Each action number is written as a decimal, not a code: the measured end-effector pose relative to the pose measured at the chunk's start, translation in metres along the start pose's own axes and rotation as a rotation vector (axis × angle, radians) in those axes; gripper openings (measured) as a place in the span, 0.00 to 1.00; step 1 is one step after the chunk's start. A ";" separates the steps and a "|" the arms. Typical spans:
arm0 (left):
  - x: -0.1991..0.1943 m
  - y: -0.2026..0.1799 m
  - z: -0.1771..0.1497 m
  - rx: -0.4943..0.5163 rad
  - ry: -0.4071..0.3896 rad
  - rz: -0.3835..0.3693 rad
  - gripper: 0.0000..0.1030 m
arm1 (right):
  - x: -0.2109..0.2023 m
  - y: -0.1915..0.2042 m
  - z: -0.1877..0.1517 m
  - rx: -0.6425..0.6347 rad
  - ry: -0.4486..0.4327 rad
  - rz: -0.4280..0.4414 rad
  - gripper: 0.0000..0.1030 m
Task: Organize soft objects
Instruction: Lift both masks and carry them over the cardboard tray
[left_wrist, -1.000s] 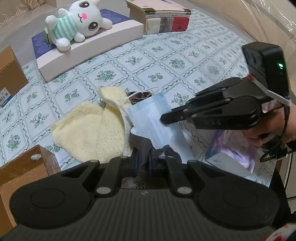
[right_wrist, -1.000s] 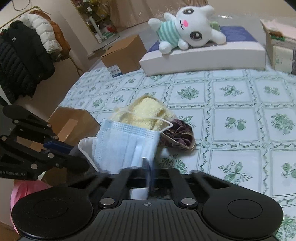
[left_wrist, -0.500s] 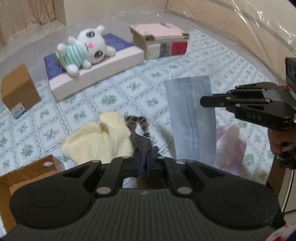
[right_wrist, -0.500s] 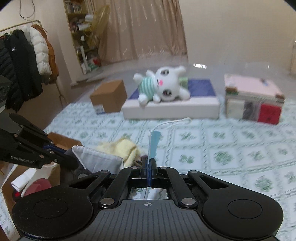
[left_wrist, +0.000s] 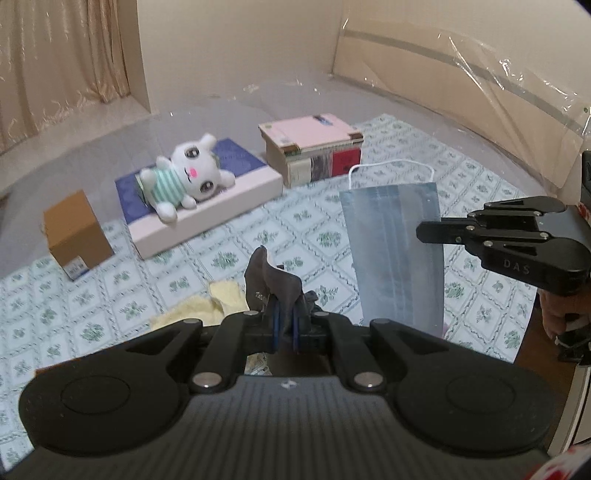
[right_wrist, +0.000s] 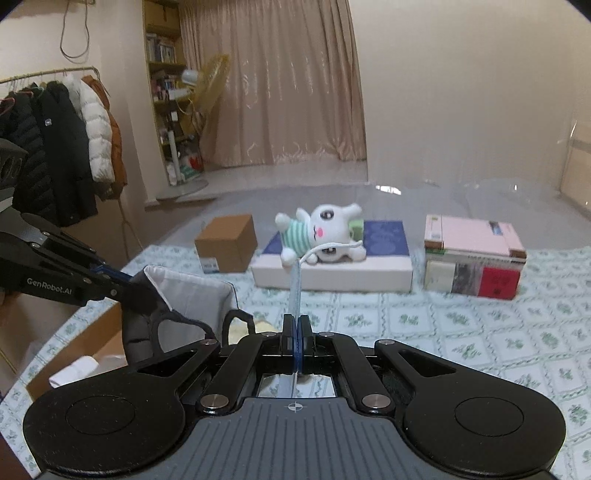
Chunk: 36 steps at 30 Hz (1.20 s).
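Note:
My left gripper (left_wrist: 283, 320) is shut on a dark grey cloth mask (left_wrist: 271, 282) and holds it above the table; it also shows in the right wrist view (right_wrist: 184, 295), white lining outward. My right gripper (right_wrist: 295, 328) is shut on a blue surgical mask (left_wrist: 393, 254), which hangs edge-on in the right wrist view (right_wrist: 295, 291). The right gripper also shows in the left wrist view (left_wrist: 424, 232). A yellow towel (left_wrist: 195, 308) lies on the patterned tablecloth (left_wrist: 321, 240) below. A white plush bunny (left_wrist: 183, 179) lies on a flat white box (left_wrist: 207, 210).
A small cardboard box (left_wrist: 75, 232) stands at the left. A stack of books under a pink box (left_wrist: 314, 147) stands behind the bunny box. An open brown box (right_wrist: 85, 347) sits at the table's left edge in the right wrist view. A coat rack (right_wrist: 55, 147) stands beyond.
Both grippers have lifted up from the pile, each carrying its mask. The blue mask now hangs free in the air. The towel stays on the table.

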<state>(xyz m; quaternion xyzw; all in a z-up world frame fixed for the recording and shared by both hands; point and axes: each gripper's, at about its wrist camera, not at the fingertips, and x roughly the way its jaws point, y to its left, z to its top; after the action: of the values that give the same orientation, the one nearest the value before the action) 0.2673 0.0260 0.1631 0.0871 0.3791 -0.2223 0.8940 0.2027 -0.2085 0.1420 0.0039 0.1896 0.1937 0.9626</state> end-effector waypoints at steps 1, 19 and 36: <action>-0.007 -0.002 0.000 0.003 -0.007 0.005 0.05 | -0.006 0.003 0.002 -0.004 -0.007 0.001 0.00; -0.103 0.017 -0.029 -0.024 -0.072 0.114 0.05 | -0.041 0.075 0.029 -0.070 -0.065 0.115 0.00; -0.147 0.074 -0.084 -0.095 -0.056 0.204 0.05 | -0.002 0.164 0.042 -0.126 -0.044 0.272 0.00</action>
<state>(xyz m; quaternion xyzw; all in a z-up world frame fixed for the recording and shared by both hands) 0.1580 0.1680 0.2083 0.0763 0.3532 -0.1143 0.9254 0.1554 -0.0551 0.1951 -0.0266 0.1537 0.3336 0.9297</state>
